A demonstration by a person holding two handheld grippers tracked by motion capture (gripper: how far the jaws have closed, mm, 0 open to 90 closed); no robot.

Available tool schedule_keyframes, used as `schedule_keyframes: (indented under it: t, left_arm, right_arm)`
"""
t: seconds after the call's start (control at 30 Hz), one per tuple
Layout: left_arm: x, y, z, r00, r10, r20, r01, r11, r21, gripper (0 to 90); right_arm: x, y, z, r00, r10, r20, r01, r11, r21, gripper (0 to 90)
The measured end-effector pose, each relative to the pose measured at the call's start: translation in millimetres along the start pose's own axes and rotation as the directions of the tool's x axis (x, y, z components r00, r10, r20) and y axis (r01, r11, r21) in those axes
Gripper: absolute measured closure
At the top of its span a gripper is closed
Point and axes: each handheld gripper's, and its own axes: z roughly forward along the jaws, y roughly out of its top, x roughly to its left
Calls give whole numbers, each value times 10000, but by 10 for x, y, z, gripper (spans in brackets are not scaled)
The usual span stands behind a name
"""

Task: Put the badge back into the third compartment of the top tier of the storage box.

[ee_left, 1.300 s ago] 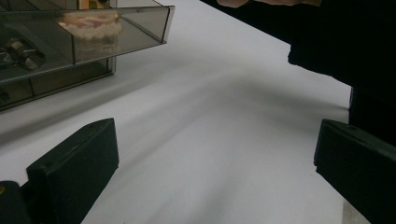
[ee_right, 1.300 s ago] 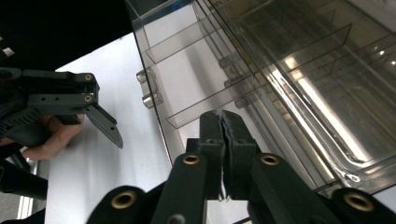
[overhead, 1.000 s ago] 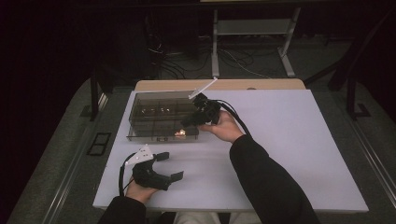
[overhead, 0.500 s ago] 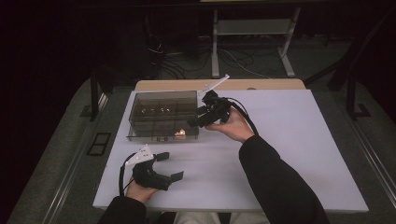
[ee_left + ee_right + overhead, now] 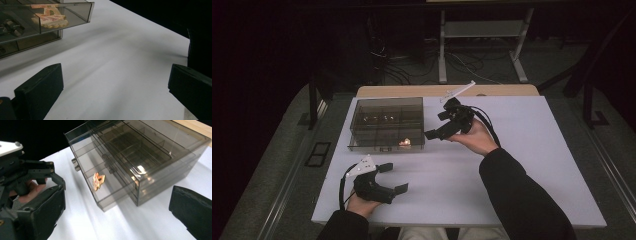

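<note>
A smoky clear drawer box (image 5: 387, 120) stands on the white table top (image 5: 522, 165), left of centre. Its lowest drawer (image 5: 100, 192) is pulled out, with a small orange piece (image 5: 98, 180) lying in it (image 5: 404, 142) (image 5: 50, 20). My right gripper (image 5: 435, 125) hangs just right of the box, pointing at it. Its jaws have just been opening and now stand wide with nothing between them (image 5: 117, 212). My left gripper (image 5: 396, 177) rests near the front edge, open and empty (image 5: 115, 87), a little short of the drawer.
A wooden strip (image 5: 437, 91) runs along the table's far edge behind the box. The right forearm in a black sleeve (image 5: 522, 195) crosses the table's front right. Metal stand legs (image 5: 482, 50) and cables lie on the dark floor beyond.
The right gripper has drawn back from the box's front right corner, moving right and slightly up, and its jaws have opened. The left gripper has stayed put.
</note>
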Motion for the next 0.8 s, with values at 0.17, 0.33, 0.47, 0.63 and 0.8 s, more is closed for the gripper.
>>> schedule_keyframes:
  t: [0.17, 0.33, 0.47, 0.63, 0.8]
  left_arm:
    - [-2, -1, 2, 10000, 5, -1, -5, 10000, 5, 0]
    - [-1, -2, 2, 10000, -8, -8, 8, 10000, 2, 0]
    - [-3, -2, 3, 10000, -5, -15, 5, 10000, 9, 0]
    - [-5, -2, 3, 10000, 1, -36, -1, 10000, 22, 0]
    - [-2, -2, 5, 10000, 36, -42, -35, 10000, 33, 0]
  right_arm:
    - [0, -111, -124, 9999, -1, 113, 2, 10000, -66, 1]
    - [10, -227, -244, 9997, 43, 252, -40, 9999, -107, 1]
    - [18, -331, -352, 9996, 135, 258, -129, 9996, -247, 1]
    - [28, -471, -474, 9988, 238, 420, -225, 9993, -298, 1]
    - [29, -615, -568, 9979, 380, 521, -360, 9986, -397, 1]
